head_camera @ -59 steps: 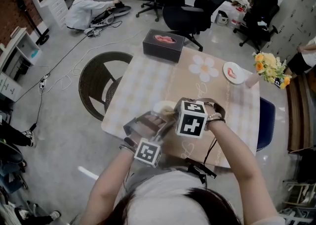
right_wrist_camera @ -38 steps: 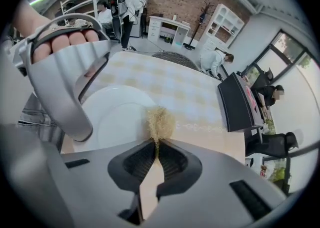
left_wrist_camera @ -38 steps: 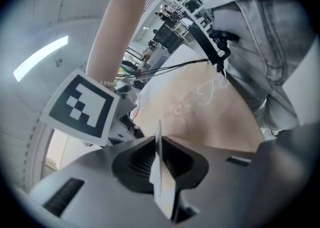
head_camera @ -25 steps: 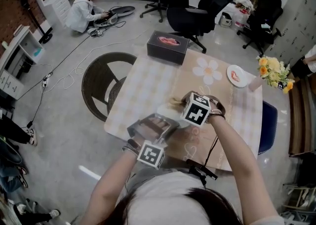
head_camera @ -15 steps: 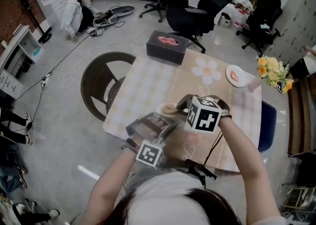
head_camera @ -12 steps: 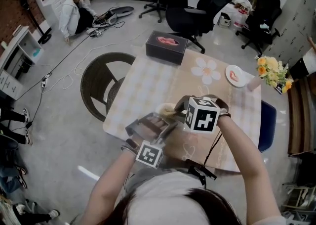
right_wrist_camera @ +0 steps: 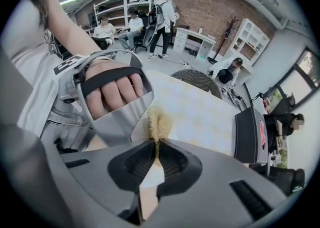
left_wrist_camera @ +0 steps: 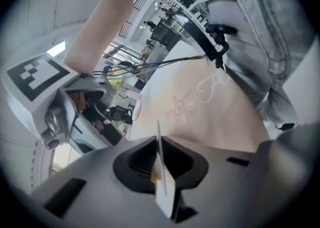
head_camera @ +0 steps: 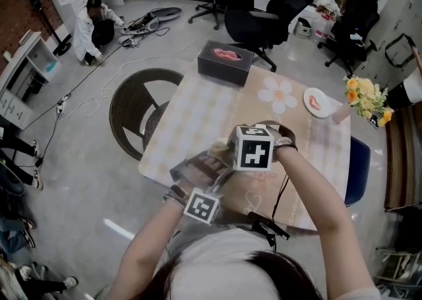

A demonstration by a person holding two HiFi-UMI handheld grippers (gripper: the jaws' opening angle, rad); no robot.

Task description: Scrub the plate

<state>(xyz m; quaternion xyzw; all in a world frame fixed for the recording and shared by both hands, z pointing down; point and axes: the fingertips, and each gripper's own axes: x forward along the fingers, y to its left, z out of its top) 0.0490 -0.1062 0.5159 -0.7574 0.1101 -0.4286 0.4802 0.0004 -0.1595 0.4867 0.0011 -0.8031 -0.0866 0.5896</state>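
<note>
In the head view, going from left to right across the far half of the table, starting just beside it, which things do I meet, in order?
Round wicker chair → dark box → flower print on the cloth → small white plate → yellow flowers.

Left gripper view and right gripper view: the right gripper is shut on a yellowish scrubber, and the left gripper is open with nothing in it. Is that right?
Not quite. The left gripper is not open and empty: the left gripper view shows it shut on the thin white edge of the plate. The right gripper is indeed shut on the yellowish scrubber.
</note>
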